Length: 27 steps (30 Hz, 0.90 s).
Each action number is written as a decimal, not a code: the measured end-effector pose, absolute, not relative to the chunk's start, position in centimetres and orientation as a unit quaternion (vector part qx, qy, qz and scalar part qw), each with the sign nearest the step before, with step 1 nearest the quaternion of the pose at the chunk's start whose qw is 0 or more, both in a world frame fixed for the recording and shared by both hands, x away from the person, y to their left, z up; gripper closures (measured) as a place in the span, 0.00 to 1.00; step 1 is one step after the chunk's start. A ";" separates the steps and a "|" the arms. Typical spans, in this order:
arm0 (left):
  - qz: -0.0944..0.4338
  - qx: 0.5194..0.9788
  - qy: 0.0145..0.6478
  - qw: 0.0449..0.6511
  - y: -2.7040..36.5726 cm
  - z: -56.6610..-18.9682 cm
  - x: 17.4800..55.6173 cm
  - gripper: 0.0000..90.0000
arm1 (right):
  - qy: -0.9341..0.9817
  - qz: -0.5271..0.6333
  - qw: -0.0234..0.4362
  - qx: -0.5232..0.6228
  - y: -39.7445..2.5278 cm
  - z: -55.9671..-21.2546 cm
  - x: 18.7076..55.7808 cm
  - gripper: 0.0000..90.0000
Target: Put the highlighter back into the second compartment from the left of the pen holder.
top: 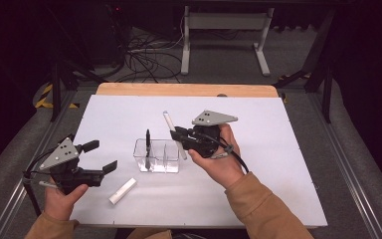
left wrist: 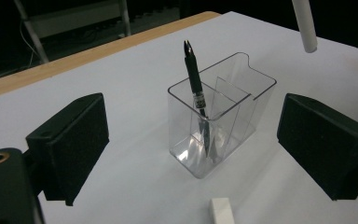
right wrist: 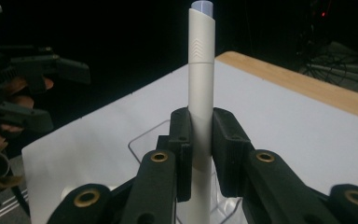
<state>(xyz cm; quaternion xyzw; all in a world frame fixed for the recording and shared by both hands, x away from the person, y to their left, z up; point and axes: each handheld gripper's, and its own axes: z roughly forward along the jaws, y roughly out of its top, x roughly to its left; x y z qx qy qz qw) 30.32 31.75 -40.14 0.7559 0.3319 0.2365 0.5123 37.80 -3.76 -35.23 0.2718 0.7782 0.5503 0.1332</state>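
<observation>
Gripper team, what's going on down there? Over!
Right gripper shut on white pen, above clear holder. Left gripper open, idle. Black pen already in. Nothing blocking.

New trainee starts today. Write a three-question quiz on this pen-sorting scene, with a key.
1. True or false: the right gripper is shut on a white pen.
2. What stands in the clear organiser? A) black pen B) scissors C) ruler
3. Fill in: the left gripper is ____, holding nothing, near a white cap lying on the table.

Key: 1 true; 2 A; 3 open.
</observation>
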 end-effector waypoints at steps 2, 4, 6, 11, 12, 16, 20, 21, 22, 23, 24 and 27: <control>0.235 0.756 0.332 0.513 31.7 -40.2 30.3 0.11 | 0.770 0.563 0.136 0.270 -3.5 -35.3 38.0 0.88; 0.235 0.756 0.332 0.513 31.8 -40.2 30.3 0.11 | 0.762 0.575 0.136 0.266 -3.3 -35.4 38.2 0.88; 0.233 0.756 0.332 0.514 31.8 -40.2 30.3 0.11 | 0.757 0.582 0.137 0.264 -3.1 -35.5 38.3 0.88; 0.231 0.755 0.332 0.517 31.8 -40.2 30.4 0.11 | 0.745 0.598 0.136 0.262 -2.6 -35.7 38.6 0.88; 0.230 0.754 0.333 0.517 31.8 -40.2 30.3 0.11 | 0.740 0.605 0.136 0.261 -2.3 -35.8 38.7 0.88; 0.231 0.755 0.332 0.516 31.9 -40.2 30.4 0.11 | 0.738 0.607 0.140 0.260 -1.8 -36.1 39.1 0.88; 0.231 0.754 0.332 0.517 31.9 -40.1 30.4 0.11 | 0.729 0.618 0.136 0.262 -1.6 -36.2 39.4 0.88; 0.231 0.754 0.332 0.517 31.9 -40.1 30.4 0.11 | 0.729 0.618 0.136 0.262 -1.6 -36.2 39.4 0.88; 0.230 0.754 0.332 0.518 31.9 -40.1 30.3 0.11 | 0.729 0.618 0.137 0.262 -1.4 -36.4 39.6 0.88; 0.230 0.754 0.332 0.518 31.9 -40.1 30.3 0.11 | 0.729 0.618 0.137 0.262 -1.4 -36.4 39.6 0.88; 0.232 0.754 0.331 0.517 31.9 -40.1 30.4 0.11 | 0.728 0.618 0.135 0.263 -1.2 -36.5 39.7 0.88; 0.232 0.754 0.332 0.517 31.9 -40.1 30.4 0.11 | 0.728 0.618 0.135 0.264 -1.0 -36.6 39.8 0.88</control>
